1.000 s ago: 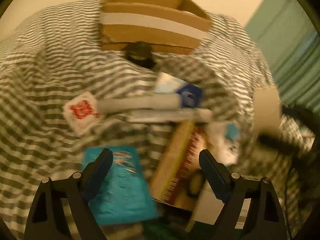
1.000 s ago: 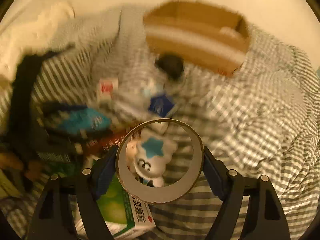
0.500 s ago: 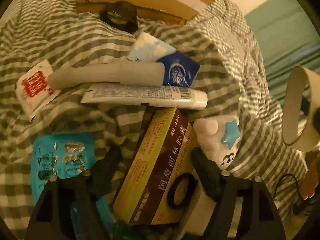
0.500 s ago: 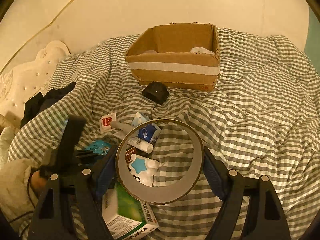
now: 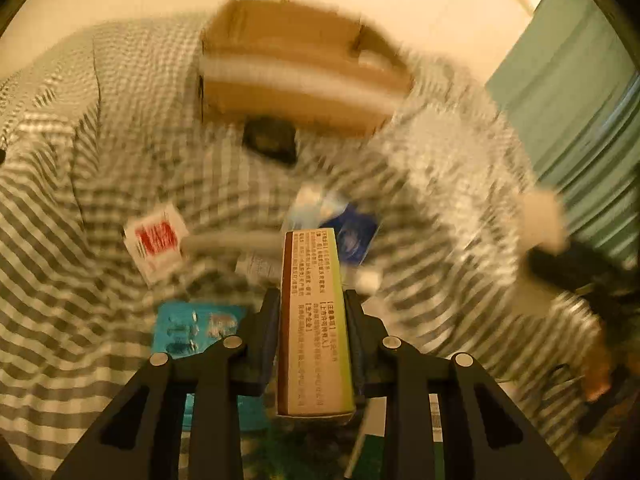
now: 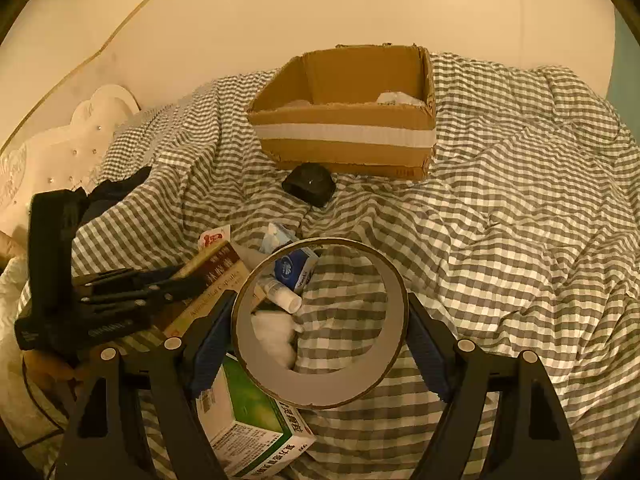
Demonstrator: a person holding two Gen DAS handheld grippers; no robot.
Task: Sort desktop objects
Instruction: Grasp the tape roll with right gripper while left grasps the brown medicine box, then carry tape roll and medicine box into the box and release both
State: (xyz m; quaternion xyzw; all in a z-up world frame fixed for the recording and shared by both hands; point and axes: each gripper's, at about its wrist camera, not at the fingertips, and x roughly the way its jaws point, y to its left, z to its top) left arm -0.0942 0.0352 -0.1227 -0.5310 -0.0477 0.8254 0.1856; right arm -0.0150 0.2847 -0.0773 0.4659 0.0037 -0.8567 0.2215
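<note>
**Left wrist view: medicine box pinched on edge; tape ring held on the right**

Left wrist view, heavily blurred, shows the left gripper [image 5: 313, 312] with its jaws closing in on a brown-and-yellow medicine box [image 5: 314, 320], which stands on edge between the pads with both pads against its sides. Behind it on the grey checked bedspread [image 5: 100, 200] lie a white sachet with red print [image 5: 156, 242], a teal blister pack [image 5: 196, 328] and a blue-and-white packet [image 5: 352, 240]. Farther back sit a small black object [image 5: 270, 140] and, just beyond it, an open cardboard box [image 5: 296, 72].

In the right wrist view the right gripper [image 6: 320, 336] has its jaws spread wide around a cardboard tape ring [image 6: 320, 334], the blue pads pressing its outer sides. A green-and-white medicine carton [image 6: 252, 424] lies below the ring, and a small white tube [image 6: 280, 294] shows through it. The left gripper appears at the left edge, carrying the medicine box above the bedspread.
</note>
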